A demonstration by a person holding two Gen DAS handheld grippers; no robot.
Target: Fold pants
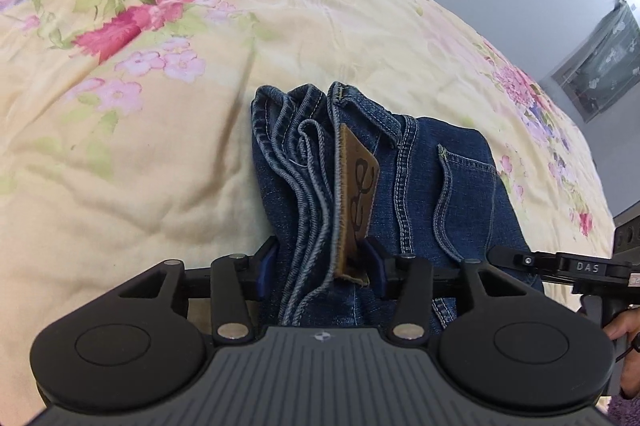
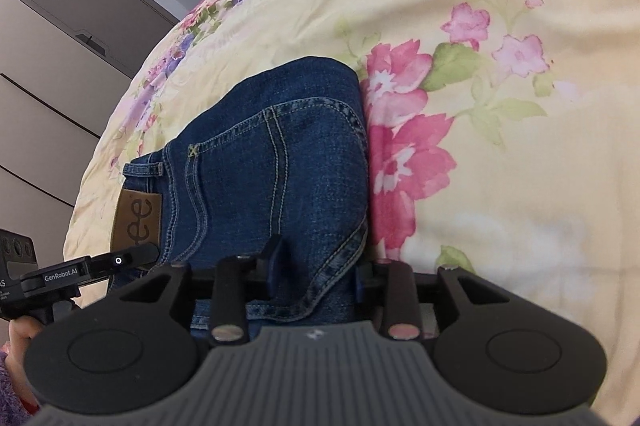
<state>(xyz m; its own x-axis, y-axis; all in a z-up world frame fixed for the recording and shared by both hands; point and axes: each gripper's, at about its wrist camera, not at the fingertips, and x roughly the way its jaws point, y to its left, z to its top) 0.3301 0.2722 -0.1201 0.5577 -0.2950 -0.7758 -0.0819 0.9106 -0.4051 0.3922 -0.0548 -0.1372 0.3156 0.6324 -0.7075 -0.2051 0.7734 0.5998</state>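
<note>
The pants are dark blue jeans [image 1: 420, 178], folded into a thick bundle on a flowered bedspread [image 1: 120, 186]. In the left wrist view my left gripper [image 1: 320, 266] is shut on the waistband end, with the brown leather label [image 1: 356, 194] between its fingers. In the right wrist view my right gripper [image 2: 316, 266] is shut on the folded edge of the jeans [image 2: 280, 166] below the back pocket. The label [image 2: 138, 222] shows at the left there, next to the left gripper's tip [image 2: 120, 260].
The yellow bedspread [image 2: 520, 186] with pink and purple flowers spreads around the bundle. A grey wall and a window [image 1: 600, 66] lie beyond the bed. A pale wardrobe [image 2: 40, 106] stands past the bed's edge.
</note>
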